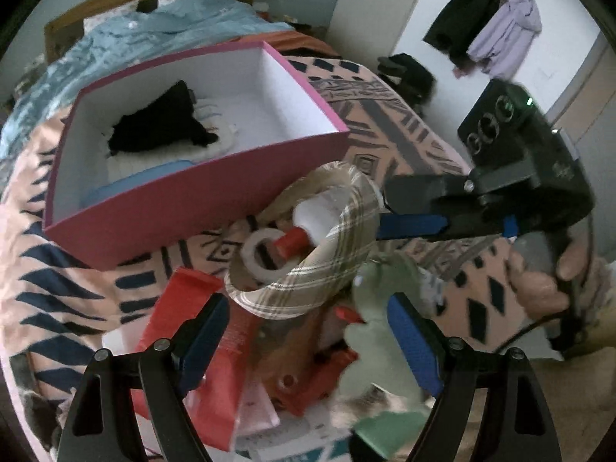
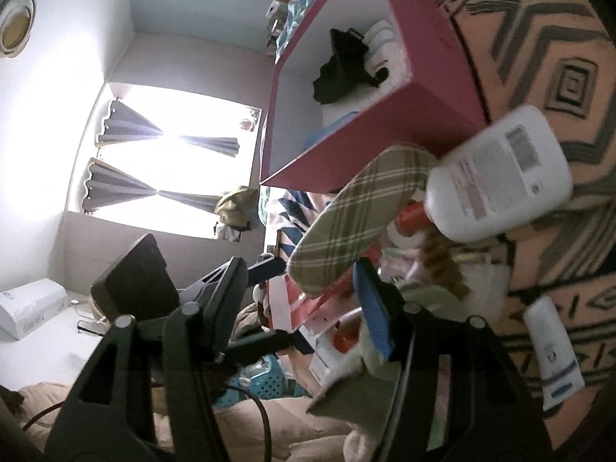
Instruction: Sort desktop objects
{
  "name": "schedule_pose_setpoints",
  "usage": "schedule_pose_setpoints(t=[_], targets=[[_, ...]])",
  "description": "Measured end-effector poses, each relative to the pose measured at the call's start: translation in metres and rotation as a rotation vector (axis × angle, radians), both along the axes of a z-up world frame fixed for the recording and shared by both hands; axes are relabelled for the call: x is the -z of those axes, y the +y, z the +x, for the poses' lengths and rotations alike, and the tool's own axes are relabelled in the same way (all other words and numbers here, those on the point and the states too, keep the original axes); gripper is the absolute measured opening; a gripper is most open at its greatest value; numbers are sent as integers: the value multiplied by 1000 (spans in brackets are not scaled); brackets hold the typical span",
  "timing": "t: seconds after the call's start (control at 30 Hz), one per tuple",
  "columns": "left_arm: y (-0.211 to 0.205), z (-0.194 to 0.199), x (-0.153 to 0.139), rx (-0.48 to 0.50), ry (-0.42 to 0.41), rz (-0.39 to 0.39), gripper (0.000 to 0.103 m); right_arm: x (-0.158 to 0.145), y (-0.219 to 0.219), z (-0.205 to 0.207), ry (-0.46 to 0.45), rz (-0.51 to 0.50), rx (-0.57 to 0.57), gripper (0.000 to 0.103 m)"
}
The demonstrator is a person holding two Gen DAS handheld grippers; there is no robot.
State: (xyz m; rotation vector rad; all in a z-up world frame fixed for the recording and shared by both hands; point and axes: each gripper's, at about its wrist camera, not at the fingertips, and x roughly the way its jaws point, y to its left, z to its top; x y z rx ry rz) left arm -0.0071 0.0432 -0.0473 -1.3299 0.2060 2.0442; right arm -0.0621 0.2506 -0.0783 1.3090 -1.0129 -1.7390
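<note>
A pink box (image 1: pixel 200 200) with a white inside stands on the patterned bedspread; a black cloth (image 1: pixel 161 123) and white items lie in it. In front of it is a pile: a plaid fabric hoop (image 1: pixel 319 273), a white bottle with a red cap (image 1: pixel 319 215), red packaging (image 1: pixel 215 346) and a pale green soft item (image 1: pixel 369 338). My left gripper (image 1: pixel 308 346) is open above the pile. My right gripper (image 1: pixel 379 211) reaches in from the right at the plaid hoop's rim; its jaws look apart. In the right wrist view the right gripper (image 2: pixel 308 296) is open beside the plaid hoop (image 2: pixel 346 223), bottle (image 2: pixel 496 177) and box (image 2: pixel 423 88).
A white tube (image 2: pixel 554 358) lies on the patterned bedspread (image 2: pixel 539 57). A blue quilt and pillows (image 1: pixel 154 34) lie behind the box. Coats (image 1: pixel 492 27) hang on the wall at the right. A bright curtained window (image 2: pixel 173 165) shows in the right wrist view.
</note>
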Motion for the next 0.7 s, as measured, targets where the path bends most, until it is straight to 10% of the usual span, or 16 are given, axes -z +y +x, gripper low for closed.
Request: schedule_pose_setpoints(t=[0.4, 0.7], targets=[[-24, -58, 8, -199, -35, 64, 53, -29, -22, -24, 128, 153, -55, 60], [-30, -84, 3, -241, -67, 131, 52, -48, -39, -21, 360, 613, -76, 60]])
